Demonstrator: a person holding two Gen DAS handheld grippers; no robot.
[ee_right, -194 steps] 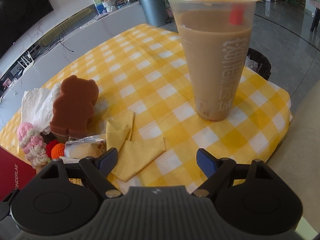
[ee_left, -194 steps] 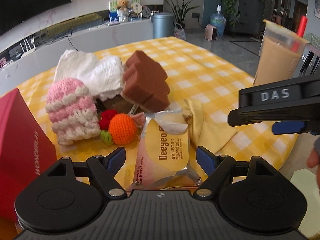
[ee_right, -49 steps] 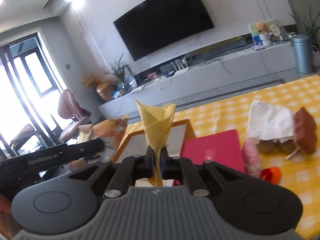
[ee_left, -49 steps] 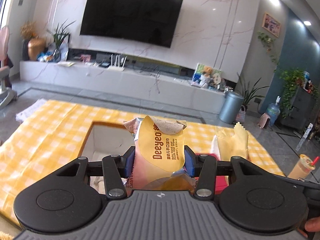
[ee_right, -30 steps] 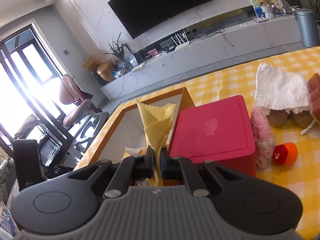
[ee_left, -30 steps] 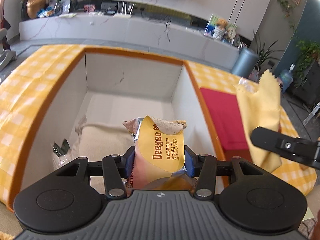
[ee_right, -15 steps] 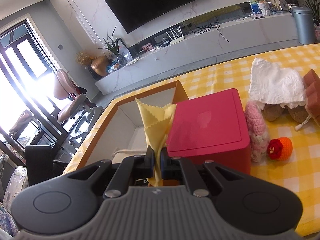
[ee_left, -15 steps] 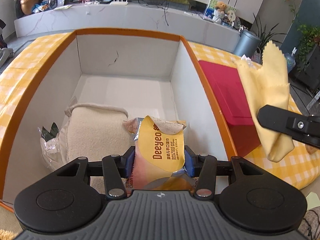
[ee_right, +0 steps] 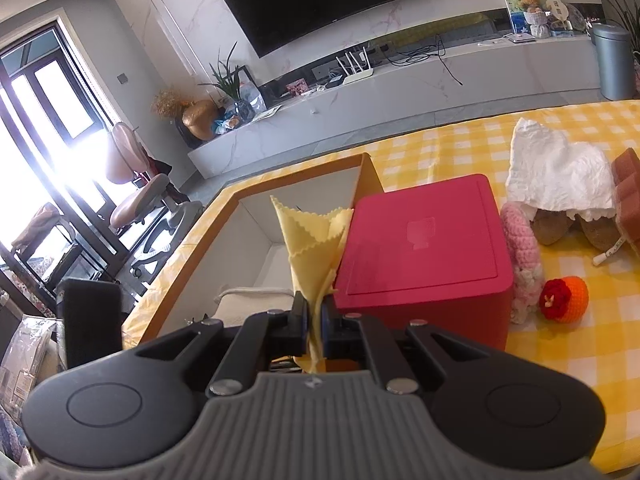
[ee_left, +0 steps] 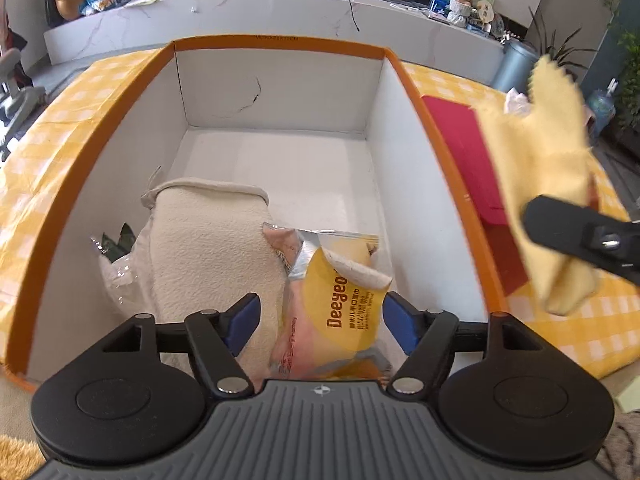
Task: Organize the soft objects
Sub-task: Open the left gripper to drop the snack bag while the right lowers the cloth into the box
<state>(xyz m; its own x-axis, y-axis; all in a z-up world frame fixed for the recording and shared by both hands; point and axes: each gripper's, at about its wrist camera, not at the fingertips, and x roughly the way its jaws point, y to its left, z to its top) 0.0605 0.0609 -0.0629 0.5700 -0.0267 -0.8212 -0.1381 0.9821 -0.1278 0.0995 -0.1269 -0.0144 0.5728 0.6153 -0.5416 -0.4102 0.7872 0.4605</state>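
A home's living room: a large dark television (ee_right: pixel 320 4) hangs on a marble-look wall above a long low media console (ee_right: pixel 420 84) that carries a white router (ee_right: pixel 356 70), potted plants and a teddy bear (ee_right: pixel 530 0). Tall windows (ee_right: pixel 36 120) let in daylight beside a chair (ee_right: pixel 136 184), and the surface wears a yellow checked tablecloth (ee_right: pixel 460 148).

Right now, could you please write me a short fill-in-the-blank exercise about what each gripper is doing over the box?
1. The right gripper is shut on a yellow ____.
2. The wipes packet lies inside the ____-rimmed box.
3. Beside the packet lies a ____-coloured fluffy pouch.
4. The left gripper has jaws that are ____ around the packet.

Missing words: cloth; orange; cream; opening
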